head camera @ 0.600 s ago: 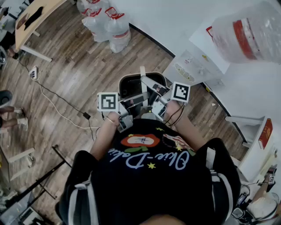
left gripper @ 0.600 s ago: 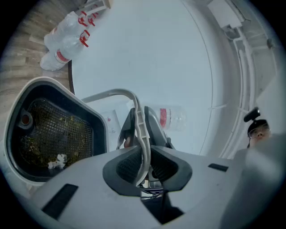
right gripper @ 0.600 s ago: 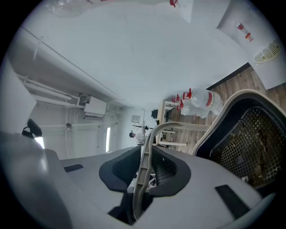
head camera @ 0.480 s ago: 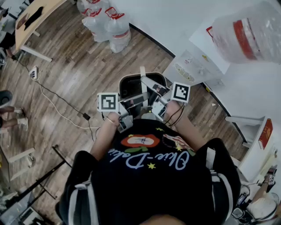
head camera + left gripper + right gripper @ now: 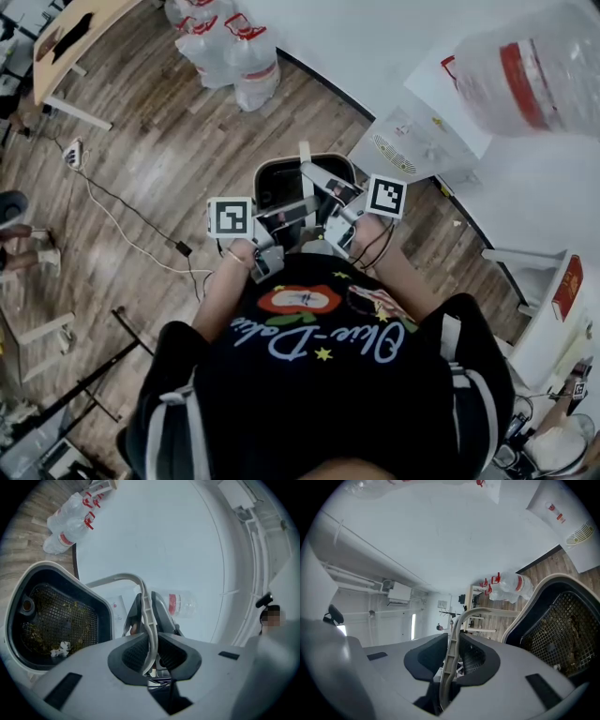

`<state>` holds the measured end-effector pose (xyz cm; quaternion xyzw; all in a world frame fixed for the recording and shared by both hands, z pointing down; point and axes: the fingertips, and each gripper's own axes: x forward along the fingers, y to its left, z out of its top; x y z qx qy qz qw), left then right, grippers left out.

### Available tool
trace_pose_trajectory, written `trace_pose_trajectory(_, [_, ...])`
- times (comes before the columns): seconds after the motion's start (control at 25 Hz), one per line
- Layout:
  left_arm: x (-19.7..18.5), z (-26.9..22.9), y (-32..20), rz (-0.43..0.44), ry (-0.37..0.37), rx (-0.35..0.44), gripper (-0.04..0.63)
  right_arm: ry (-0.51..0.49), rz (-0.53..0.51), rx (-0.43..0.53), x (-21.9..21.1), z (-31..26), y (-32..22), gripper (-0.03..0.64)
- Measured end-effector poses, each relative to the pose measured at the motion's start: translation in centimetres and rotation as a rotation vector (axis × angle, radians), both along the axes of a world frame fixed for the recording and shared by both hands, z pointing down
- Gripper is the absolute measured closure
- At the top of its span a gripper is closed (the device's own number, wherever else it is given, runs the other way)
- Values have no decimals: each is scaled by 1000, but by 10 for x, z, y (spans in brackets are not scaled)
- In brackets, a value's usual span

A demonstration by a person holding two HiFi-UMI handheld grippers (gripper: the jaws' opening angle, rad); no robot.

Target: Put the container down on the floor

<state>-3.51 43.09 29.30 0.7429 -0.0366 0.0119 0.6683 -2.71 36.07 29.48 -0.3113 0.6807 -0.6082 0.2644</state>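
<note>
Wooden floor (image 5: 159,159) lies beneath the container (image 5: 51,581), which hangs by its thin handle (image 5: 140,585). Both the left gripper (image 5: 151,651) and the right gripper (image 5: 452,660) are closed on that handle. Uneven lowering could tilt it and spill the debris (image 5: 60,648) inside, and the narrow handle might slip from either grip.

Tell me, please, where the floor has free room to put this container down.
The bare wooden floor left of the container is free, bordered by the water bottles at the wall, the table leg and the cable. Right of the container it is crowded: the white box stands by the wall.
</note>
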Motion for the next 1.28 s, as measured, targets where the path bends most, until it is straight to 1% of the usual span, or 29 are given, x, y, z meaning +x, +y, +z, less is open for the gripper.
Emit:
trace_pose_trajectory(0.12, [0, -2, 2, -12, 14, -23, 541, -10, 6, -10, 0, 2, 1, 549])
trace_pose_trajectory(0.28, [1, -3, -1, -12, 17, 6, 541, -13, -3, -15, -1, 1, 0, 549])
trace_pose_trajectory(0.56, [3, -4, -1, -41, 25, -13, 541, -13, -30, -17, -1, 1, -1, 549])
trace_pose_trajectory(0.96, [3, -2, -1, -76, 33, -9, 541, -9, -57, -12, -2, 3, -2, 549])
trace_pose_trajectory(1.08, [3, -3, -1, -90, 40, 8, 541, -4, -71, -9, -4, 2, -1, 549])
trace_pose_trajectory(1.28, [1, -3, -3, -116, 24, 11, 541, 7, -81, 5, -4, -1, -3, 549])
